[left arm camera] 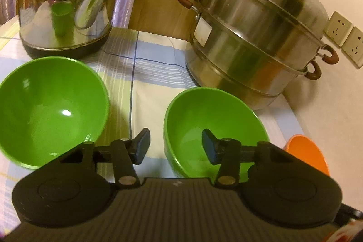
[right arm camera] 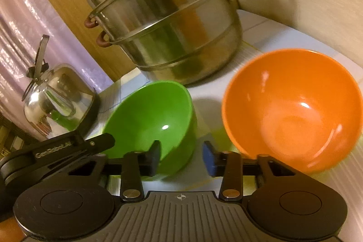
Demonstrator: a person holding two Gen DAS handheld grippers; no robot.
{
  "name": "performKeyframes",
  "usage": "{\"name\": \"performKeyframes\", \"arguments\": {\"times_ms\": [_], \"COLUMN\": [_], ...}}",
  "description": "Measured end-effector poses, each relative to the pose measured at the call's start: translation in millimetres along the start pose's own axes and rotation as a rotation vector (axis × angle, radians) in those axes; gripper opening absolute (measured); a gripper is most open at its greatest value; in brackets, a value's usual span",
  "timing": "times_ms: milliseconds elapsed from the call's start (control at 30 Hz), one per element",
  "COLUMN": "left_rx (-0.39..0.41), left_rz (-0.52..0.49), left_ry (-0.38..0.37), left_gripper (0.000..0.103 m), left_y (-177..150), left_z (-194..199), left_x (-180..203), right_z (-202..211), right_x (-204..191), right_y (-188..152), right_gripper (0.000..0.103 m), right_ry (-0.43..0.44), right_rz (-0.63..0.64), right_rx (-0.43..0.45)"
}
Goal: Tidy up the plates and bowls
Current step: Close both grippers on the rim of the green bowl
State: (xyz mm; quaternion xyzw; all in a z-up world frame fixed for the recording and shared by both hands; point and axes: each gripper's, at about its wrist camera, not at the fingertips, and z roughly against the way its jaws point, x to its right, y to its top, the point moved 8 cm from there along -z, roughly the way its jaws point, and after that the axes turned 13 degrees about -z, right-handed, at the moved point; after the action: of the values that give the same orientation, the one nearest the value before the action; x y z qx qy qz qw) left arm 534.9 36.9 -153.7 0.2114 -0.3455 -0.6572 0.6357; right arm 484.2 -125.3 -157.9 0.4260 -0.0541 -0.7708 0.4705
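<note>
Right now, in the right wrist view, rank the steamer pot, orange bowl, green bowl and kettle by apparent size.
1. Tiered stainless-steel steamer pot, largest.
2. Round orange plastic bowl.
3. Round green plastic bowl; it looks smaller, but the orange one sits nearer the camera, so they may match.
4. Shiny steel kettle, farthest back, so its rank is unsure.

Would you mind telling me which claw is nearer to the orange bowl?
Right. The right claw is open just left of the orange bowl; the left claw straddles a green bowl's rim, with the orange one at its far right.
</note>
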Motion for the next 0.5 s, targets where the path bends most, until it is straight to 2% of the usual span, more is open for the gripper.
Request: {"name": "performKeyframes", "arguments": {"times_ms": [367,500], "left_rx": [-0.027,-0.043], "left_rz": [-0.061,-0.076], "left_ry": [0.016,0.027], "left_gripper": [0.028,0.022], "left_y": [7,6], "left_z": [-26,-32], "left_x": [2,1], "right_z": [-18,-23], "right_x": [-9,-12], "right_y": [4,6], "right_gripper": [0.024,0.023], "right_ry": [-0.044,-0.079], "right_rz": [0.067,0.105], "right_rx": [0.02,0.03]}}
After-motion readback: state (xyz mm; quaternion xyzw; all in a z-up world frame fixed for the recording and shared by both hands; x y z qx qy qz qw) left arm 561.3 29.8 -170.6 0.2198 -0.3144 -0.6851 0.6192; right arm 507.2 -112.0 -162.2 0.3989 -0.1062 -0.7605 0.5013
